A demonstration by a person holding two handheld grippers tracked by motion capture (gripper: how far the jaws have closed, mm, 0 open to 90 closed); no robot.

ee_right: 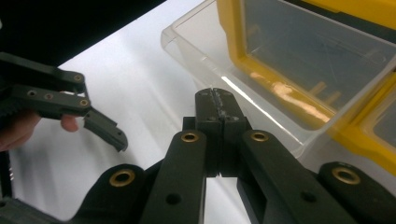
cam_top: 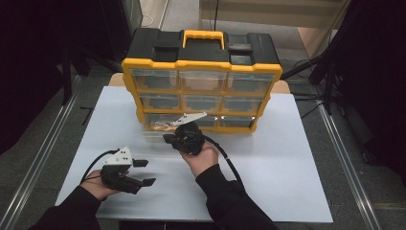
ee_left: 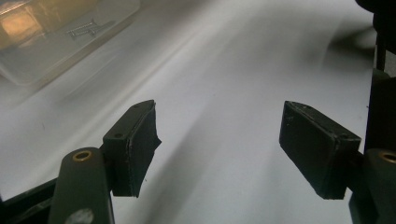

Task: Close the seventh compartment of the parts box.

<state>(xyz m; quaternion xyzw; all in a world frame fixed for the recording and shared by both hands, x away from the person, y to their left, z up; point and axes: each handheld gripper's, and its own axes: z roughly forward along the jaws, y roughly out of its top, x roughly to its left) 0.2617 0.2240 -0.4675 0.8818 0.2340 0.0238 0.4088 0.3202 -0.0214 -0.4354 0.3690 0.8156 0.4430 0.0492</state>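
Yellow-and-black drawer cabinet [cam_top: 201, 72] stands upright at the far edge of the white table [cam_top: 282, 167], handle on top, three rows of clear drawers facing the person.

Bottom-left clear drawer [cam_top: 160, 125] is pulled partway out toward the person. In the right gripper view the same drawer [ee_right: 261, 88] juts out of its yellow frame, with some pale, brassy small parts lying inside (too blurred to identify).

Right gripper [cam_top: 168, 139] sits just in front of the pulled-out drawer, in the middle of the table. Its pads [ee_right: 217, 109] are pressed flat together, face to face, with nothing between them; their tips lie right at the drawer's front wall. Whether they touch the wall cannot be told.

Left gripper [cam_top: 145, 172] rests low over the near left part of the table, well apart from the cabinet. Its jaws stand wide apart with only bare table between them (left gripper view [ee_left: 219, 144] confirms). A corner of the clear drawer [ee_left: 51, 42] shows in that view's upper left, with a couple of small metal screws [ee_left: 84, 29] inside.
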